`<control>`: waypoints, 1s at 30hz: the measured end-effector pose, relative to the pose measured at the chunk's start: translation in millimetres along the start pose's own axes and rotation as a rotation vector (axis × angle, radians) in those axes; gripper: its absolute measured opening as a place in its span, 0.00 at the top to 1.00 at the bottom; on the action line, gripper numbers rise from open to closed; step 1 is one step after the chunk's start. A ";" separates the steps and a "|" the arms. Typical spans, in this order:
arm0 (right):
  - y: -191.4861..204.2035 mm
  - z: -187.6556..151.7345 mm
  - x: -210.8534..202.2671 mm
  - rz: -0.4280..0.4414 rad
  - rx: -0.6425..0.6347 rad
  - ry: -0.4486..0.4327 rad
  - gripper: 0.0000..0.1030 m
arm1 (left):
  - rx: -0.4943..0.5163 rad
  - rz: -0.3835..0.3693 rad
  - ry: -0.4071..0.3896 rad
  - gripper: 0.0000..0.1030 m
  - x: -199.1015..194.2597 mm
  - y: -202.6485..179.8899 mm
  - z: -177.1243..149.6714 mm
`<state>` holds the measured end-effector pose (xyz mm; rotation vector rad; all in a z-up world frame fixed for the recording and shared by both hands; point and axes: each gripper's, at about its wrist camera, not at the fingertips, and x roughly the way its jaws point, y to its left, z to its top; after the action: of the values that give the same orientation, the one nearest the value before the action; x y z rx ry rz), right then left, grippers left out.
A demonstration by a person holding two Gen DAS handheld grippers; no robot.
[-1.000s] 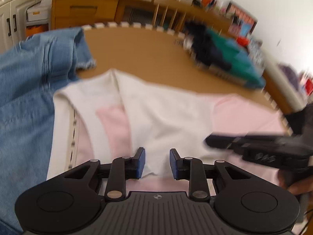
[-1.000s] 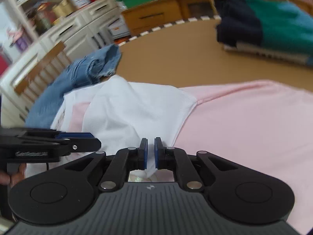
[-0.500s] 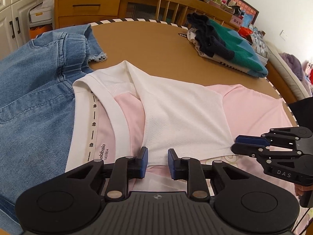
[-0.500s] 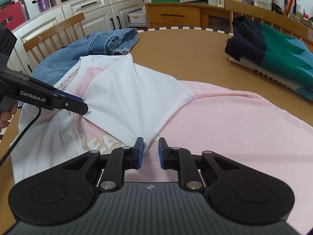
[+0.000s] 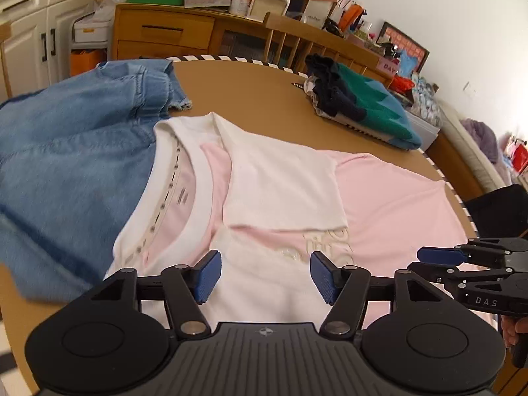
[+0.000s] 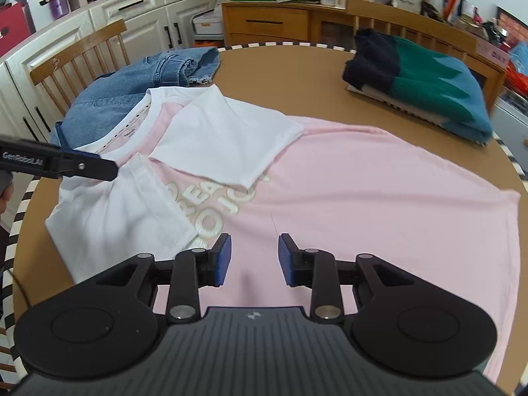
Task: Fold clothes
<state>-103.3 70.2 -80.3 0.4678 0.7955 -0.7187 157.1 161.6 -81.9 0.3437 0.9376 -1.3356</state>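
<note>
Pink T-shirt (image 6: 379, 181) with white sleeves lies spread face-up across the round brown surface (image 6: 283, 76), and both pairs of tongs hang just above its near part, holding nothing. The left tongs (image 5: 262, 275) stand wide apart over the near white sleeve (image 5: 264, 283); the right tongs (image 6: 254, 259) are likewise parted, over the pink body beside the raised cream lettering (image 6: 214, 211). Both sleeves look already turned inward: the far sleeve (image 6: 227, 142) lies as a flat white flap over the chest, partly covering the print. The step in hand is judged to be the next body fold. To do it well, each pair of tongs should pinch a single clean edge of the body, both lifting together and level, so the thin cloth carries over without dragging the sleeves loose or creasing the print. The fabric appears to be soft, limp jersey with a ribbed white neckband (image 5: 198, 198), while the lettering seems stiffer. Outward to the left lies rumpled blue denim (image 5: 66, 165) with a frayed hem, touching the shirt's collar end. Well apart at the far edge sits a folded knit sweater (image 6: 425, 82) in navy, green and blue
</note>
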 end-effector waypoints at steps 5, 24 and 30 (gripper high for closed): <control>-21.4 -59.3 -54.4 -0.006 0.177 -0.027 0.67 | -0.007 -0.001 0.041 0.33 -24.2 8.9 -41.5; -133.9 -253.9 -147.3 -0.070 1.130 -0.095 0.65 | -0.322 -0.007 0.085 0.27 -46.5 67.4 -83.5; -123.6 -241.3 -137.4 -0.115 1.049 -0.060 0.65 | -0.314 -0.007 0.101 0.24 -44.0 65.7 -79.6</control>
<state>-375.7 192.3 -137.5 1.3384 0.3300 -1.2343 189.9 263.2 -116.6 0.1675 1.2147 -1.1628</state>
